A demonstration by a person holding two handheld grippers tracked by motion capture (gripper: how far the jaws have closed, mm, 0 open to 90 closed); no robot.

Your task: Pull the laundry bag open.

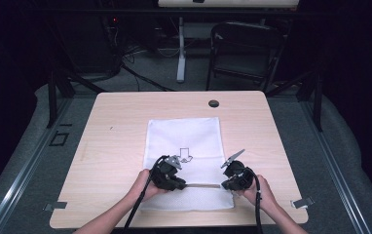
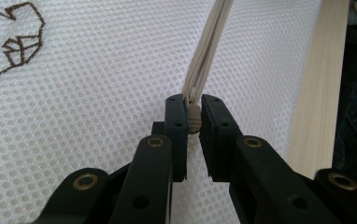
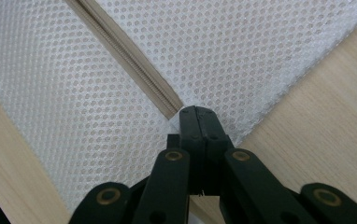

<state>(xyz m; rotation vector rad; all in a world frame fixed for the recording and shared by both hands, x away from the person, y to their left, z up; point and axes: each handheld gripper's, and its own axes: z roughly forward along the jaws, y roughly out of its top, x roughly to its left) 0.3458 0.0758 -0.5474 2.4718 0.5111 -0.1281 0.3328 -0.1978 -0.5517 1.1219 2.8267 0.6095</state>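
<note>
High view: I hold the mesh bag [image 1: 184, 141] near the bench's front edge, left claw [image 1: 181, 184] clamped on its zipper pull [image 2: 193, 119], right claw [image 1: 226, 184] pinching the zipper end [image 3: 174, 109]. Pulling off-line could jam the slider.

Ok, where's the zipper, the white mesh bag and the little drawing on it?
zipper [image 3: 134, 70], right gripper view, on its teeth.
white mesh bag [image 1: 184, 131], high view, on its upper half.
drawing [image 1: 186, 155], high view, on the arrow shape.
</note>
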